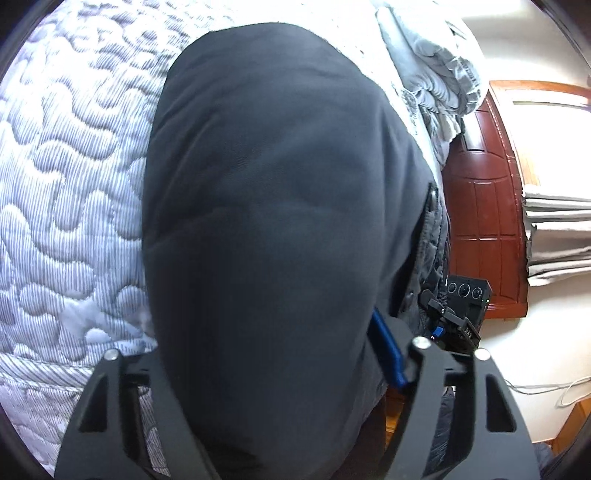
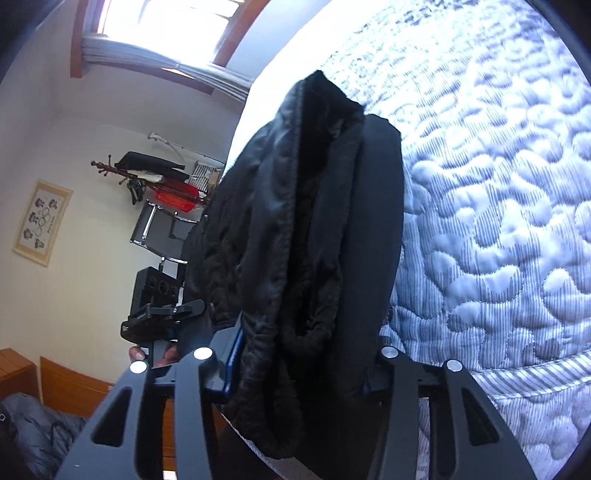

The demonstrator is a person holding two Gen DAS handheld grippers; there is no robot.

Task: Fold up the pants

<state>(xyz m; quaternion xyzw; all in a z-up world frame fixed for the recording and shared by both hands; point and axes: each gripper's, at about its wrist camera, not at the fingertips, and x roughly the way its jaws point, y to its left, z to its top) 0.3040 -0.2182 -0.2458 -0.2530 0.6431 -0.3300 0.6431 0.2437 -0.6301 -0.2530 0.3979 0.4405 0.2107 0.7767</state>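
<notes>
The black pants (image 1: 266, 206) hang lifted above the quilted bed and fill the middle of the left wrist view. My left gripper (image 1: 273, 365) is shut on the pants, with cloth draped over its fingers; a blue pad (image 1: 388, 350) shows at the right finger. In the right wrist view the pants (image 2: 310, 229) show their fleecy waistband opening. My right gripper (image 2: 299, 373) is shut on that waistband edge. The other gripper (image 2: 162, 317) shows to the left, holding the same garment.
A blue-white quilted bedspread (image 1: 66, 192) lies under the pants and also shows in the right wrist view (image 2: 498, 221). A reddish wooden headboard (image 1: 484, 221), a crumpled grey blanket (image 1: 432, 70), a window with blinds (image 2: 155, 29) and a clothes rack (image 2: 162, 184) stand around.
</notes>
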